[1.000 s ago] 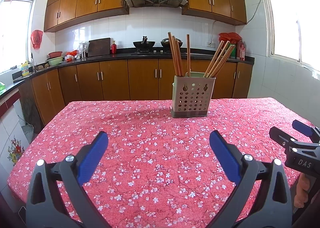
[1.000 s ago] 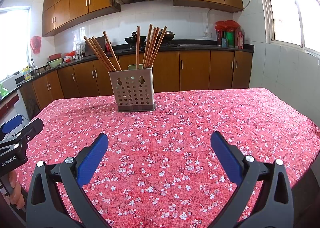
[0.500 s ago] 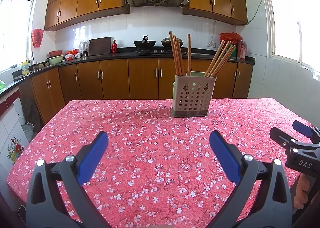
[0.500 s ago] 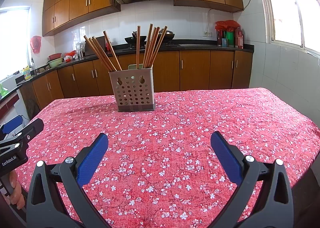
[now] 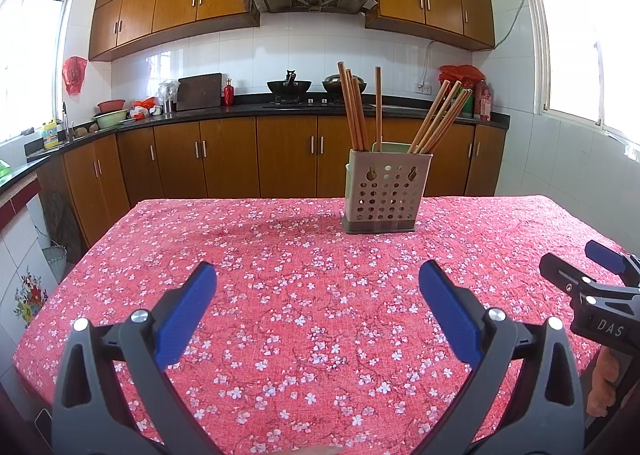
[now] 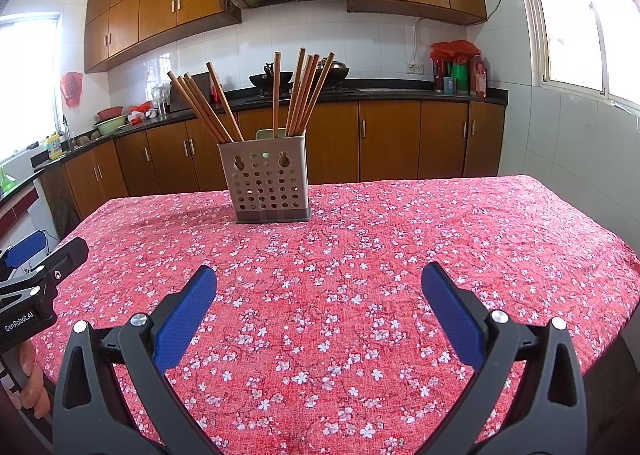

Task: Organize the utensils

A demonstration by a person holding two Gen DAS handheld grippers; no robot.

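Left gripper (image 5: 316, 295) jaws spread wide, nothing between them; blue pads (image 5: 186, 315) hang over the near part of the tabletop (image 5: 280, 255), which wears a red cloth with white blossoms. Right gripper (image 6: 318, 295) same: jaws wide apart, empty, low over the near edge. Each gripper shows at the side of the other's view, so they sit side by side, likely a neutral ready pose.

Grey perforated plastic utensil holder (image 6: 266, 181) stands upright toward the far edge of the tabletop, well apart from both grippers. One holder. Brown wooden chopsticks (image 6: 304, 91) stand in it, splayed in loose groups: one lot leans left, one stick stands near vertical, one lot leans right. About ten by my count, overlap makes it unsure. They lean because the bin is wider than the bundle.

No loose utensils visible on the cloth; the organizing looks done or not begun, cannot tell which.
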